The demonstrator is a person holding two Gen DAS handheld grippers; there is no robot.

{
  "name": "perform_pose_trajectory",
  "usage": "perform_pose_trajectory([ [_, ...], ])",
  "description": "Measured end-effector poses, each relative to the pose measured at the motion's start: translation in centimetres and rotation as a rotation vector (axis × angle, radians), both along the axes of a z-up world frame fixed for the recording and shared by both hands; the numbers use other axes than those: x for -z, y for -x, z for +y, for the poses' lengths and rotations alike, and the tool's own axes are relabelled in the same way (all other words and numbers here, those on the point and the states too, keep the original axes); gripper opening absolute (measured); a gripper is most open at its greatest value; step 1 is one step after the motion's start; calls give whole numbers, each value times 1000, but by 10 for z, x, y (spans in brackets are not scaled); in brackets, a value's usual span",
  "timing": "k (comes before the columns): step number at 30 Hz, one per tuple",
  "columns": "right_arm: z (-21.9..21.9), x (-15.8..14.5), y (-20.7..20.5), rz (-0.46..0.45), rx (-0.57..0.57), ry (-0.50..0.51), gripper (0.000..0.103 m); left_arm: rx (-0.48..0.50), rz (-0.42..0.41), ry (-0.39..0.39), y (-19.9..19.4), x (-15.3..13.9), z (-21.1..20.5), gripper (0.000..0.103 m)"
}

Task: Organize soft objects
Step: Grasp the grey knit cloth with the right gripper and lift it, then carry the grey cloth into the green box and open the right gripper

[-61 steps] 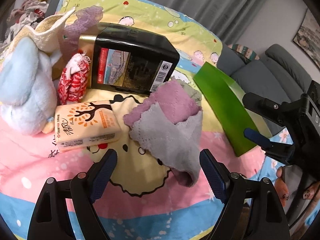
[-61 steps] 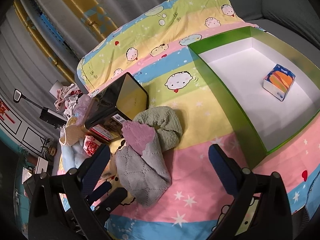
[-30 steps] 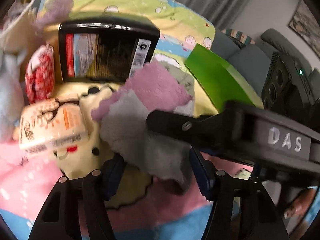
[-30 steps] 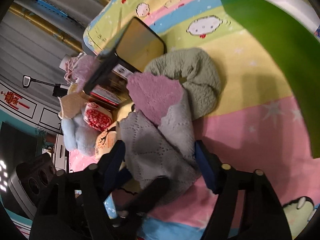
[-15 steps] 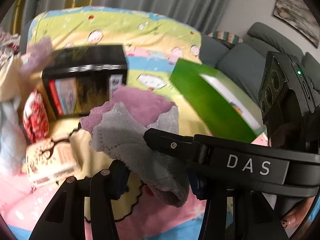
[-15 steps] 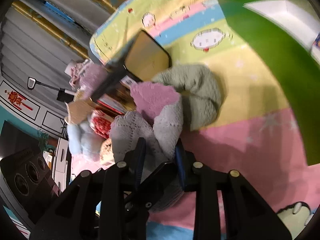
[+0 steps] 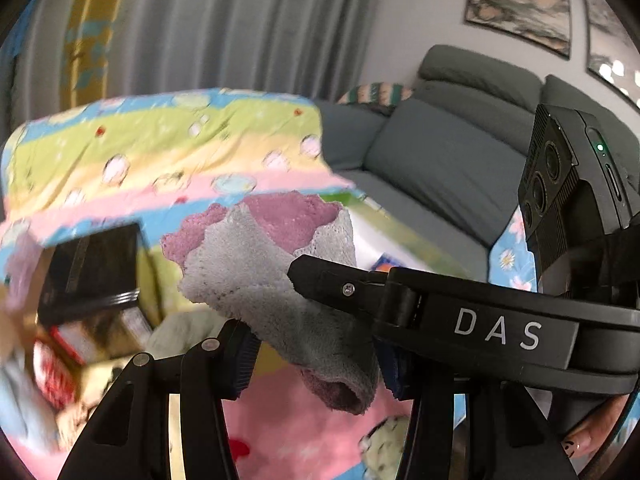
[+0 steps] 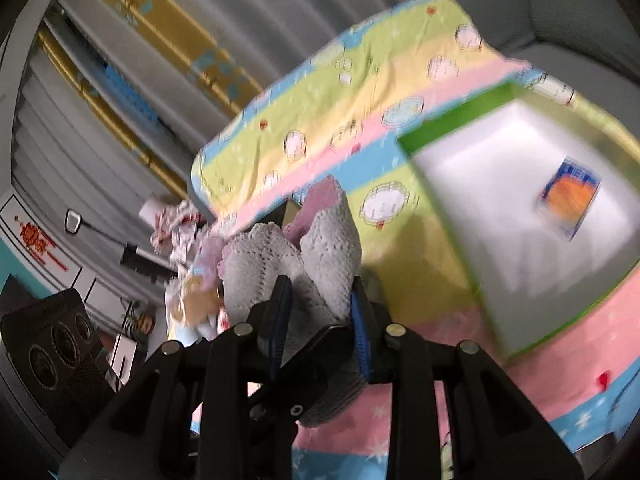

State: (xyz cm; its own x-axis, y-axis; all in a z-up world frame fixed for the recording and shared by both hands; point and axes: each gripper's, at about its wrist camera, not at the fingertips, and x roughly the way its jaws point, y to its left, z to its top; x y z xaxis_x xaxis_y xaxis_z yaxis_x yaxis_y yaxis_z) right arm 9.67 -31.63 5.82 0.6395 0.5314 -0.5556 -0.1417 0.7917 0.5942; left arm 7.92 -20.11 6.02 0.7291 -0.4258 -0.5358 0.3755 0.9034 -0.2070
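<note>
a grey sofa stands beneath framed paintings; grey curtains hang behind, and a black box sits on the cartoon-print sheet.

black box blurred, plush toys smeared — unreadable

Grey pleated curtains with a yellow-patterned band behind; grey sofa along a pale wall; two framed paintings above it; white cabinet, blurred, possibly drawers, at far left.

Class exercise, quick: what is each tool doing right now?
Left tool: closed on the grey-and-pink cloth.
Right tool: closed on the same cloth.
</note>
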Motion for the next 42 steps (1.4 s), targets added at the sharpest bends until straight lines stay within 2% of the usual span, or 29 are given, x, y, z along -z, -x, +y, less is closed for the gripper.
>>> perform_pose_trajectory([
  [4,-20,-22,-10,-45,52,14,29,50,-40,9,-17,-20,-21,51],
  [8,-38,-29,-18,-62,87,27,29,95,-51,8,-33,-23,-42,51],
  [13,-62,-15,-20,-45,153,35,29,148,-21,4,-47,-8,-66,51],
  [18,-83,4,-23,14,215,4,29,182,32,-6,-62,10,-84,51],
  [26,-104,23,-24,84,288,2,29,221,103,28,-70,32,-104,51],
  [37,-120,35,-26,135,353,19,29,243,180,56,-81,50,-123,51],
  [42,-127,38,-24,149,379,16,29,248,191,30,-80,55,-129,51],
])
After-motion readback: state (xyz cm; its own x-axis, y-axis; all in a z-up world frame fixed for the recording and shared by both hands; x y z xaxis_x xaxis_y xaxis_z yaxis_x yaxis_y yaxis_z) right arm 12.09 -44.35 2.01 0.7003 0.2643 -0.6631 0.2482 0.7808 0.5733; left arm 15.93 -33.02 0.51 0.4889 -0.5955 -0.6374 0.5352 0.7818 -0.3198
